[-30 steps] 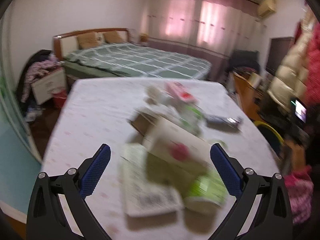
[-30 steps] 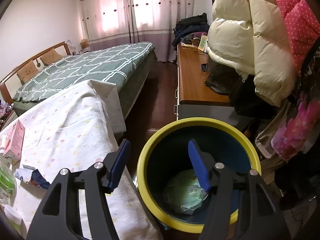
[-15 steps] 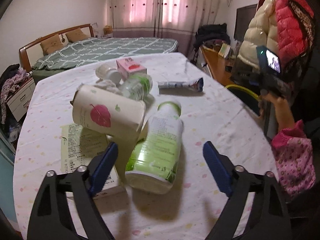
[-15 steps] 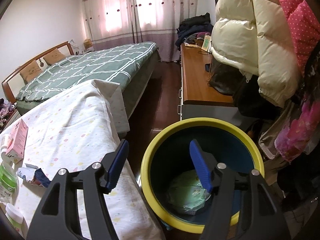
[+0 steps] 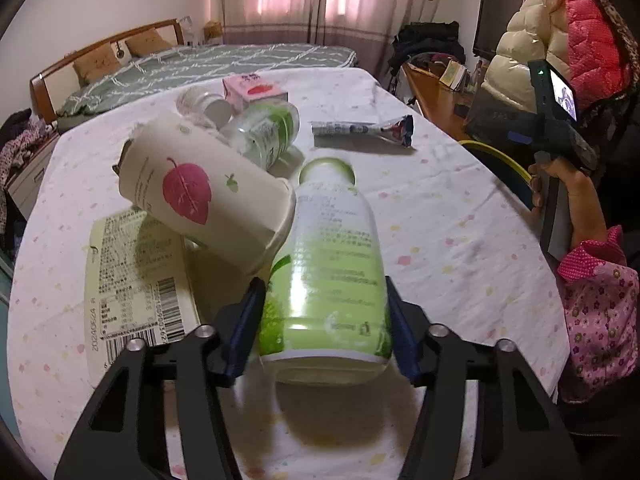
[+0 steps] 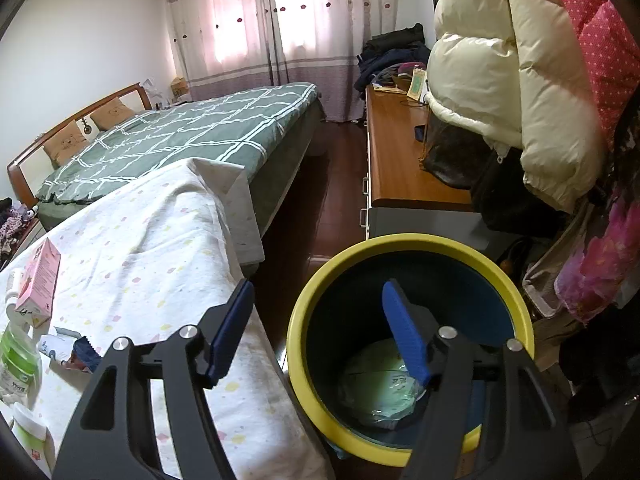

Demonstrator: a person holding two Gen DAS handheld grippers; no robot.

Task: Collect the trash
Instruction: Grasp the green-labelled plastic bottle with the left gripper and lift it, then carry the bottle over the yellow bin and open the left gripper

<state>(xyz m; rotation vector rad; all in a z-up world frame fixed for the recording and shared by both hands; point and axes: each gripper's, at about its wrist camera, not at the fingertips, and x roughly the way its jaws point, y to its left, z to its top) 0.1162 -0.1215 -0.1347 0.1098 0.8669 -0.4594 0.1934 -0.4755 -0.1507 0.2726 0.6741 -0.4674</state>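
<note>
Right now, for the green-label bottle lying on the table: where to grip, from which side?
Grip the wide lower body of the green-label bottle, coming in from its base end. It lies on its side, base toward the left gripper, neck pointing away. The jaws already straddle that section, where the sides run straight. The paper cup leans against its left shoulder, so stay low.

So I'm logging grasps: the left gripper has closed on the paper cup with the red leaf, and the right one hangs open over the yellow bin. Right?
Not quite. The left gripper has closed on the green bottle, not the cup, which lies beside it; the left wrist view shows this. The right gripper does hang open over the yellow bin.
</note>
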